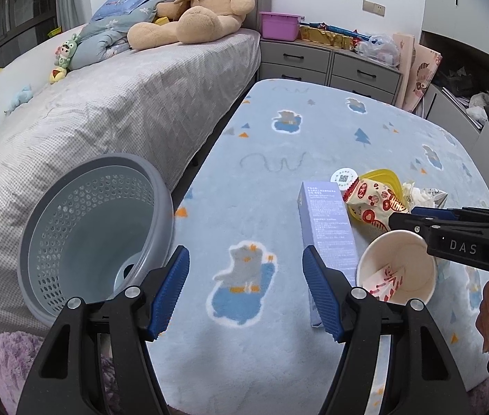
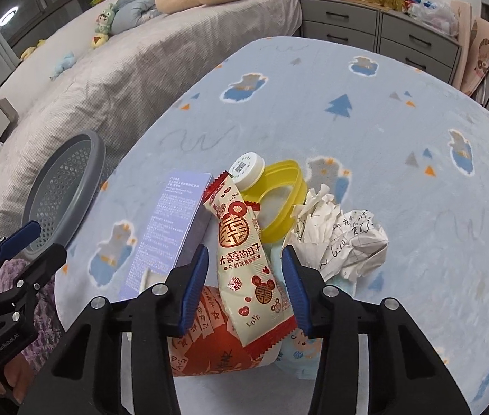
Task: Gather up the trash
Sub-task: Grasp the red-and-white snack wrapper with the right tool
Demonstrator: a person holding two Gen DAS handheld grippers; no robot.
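Note:
A pile of trash lies on the blue blanket (image 1: 279, 138): a lavender box (image 1: 327, 228), a cream-and-red snack wrapper (image 2: 244, 269), a yellow lid (image 2: 279, 200), a white-capped bottle (image 2: 246, 169), crumpled paper (image 2: 341, 238) and a paper cup (image 1: 396, 273) on its side. The grey perforated bin (image 1: 95, 228) leans tilted at the bed's side, left. My left gripper (image 1: 246, 290) is open and empty above the blanket, between bin and box. My right gripper (image 2: 244, 287) is open, its jaws either side of the snack wrapper, above the cup.
A bed (image 1: 106, 103) with a teddy bear (image 1: 196, 10) and small toys runs along the left. Grey drawers (image 1: 327, 62) with a purple tub (image 1: 279, 26) and clutter stand at the back. A purple fluffy cloth (image 1: 12, 356) lies by the bin.

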